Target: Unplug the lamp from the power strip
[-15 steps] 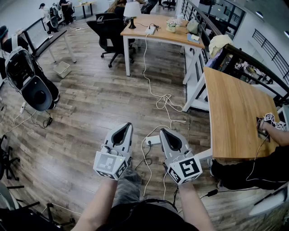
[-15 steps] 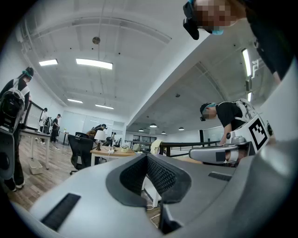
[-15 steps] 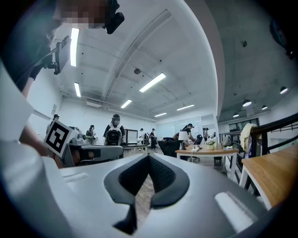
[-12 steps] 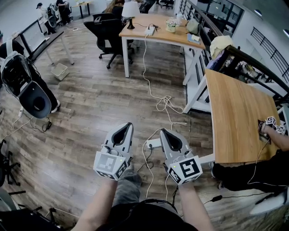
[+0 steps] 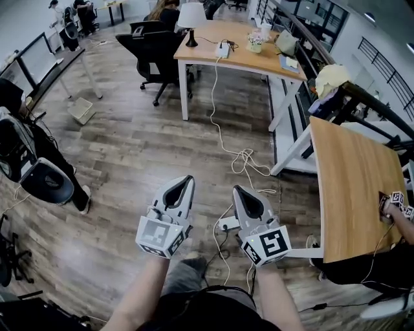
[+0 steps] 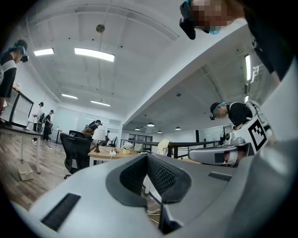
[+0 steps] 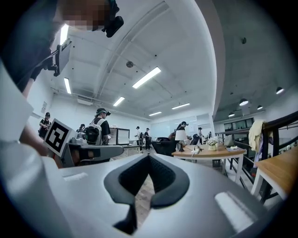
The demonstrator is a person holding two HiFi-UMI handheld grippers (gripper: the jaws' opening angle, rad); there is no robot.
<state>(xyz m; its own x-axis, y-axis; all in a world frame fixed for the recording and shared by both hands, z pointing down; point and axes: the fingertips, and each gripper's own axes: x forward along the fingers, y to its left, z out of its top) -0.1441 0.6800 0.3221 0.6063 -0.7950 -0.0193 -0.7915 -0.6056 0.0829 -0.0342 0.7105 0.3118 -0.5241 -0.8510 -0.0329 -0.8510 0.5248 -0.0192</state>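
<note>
The lamp [image 5: 191, 17], white shade on a dark stem, stands on a far wooden desk [image 5: 249, 59] at the top of the head view. Beside it lies a white power strip [image 5: 224, 49]. A white cable [image 5: 215, 110] drops from the strip to the floor. My left gripper [image 5: 187, 180] and right gripper [image 5: 237, 190] are held side by side low over the floor, far short of the desk. Both are shut with nothing between their jaws. The lamp [image 6: 98, 136] shows small in the left gripper view. In the right gripper view the lamp [image 7: 180, 135] and the strip [image 7: 195, 151] are distant.
A black office chair [image 5: 152, 42] stands left of the desk. A second wooden table [image 5: 356, 187] fills the right side, with another person's hand [image 5: 392, 205] at its edge. A person with a backpack [image 5: 40, 178] is at the left. Coiled cable [image 5: 246, 159] and a floor power strip [image 5: 228, 224] lie ahead.
The view has shifted forward and right, so the desk sits slightly more central. The person with the backpack has slid down the left edge. Both grippers stay shut, side by side.
</note>
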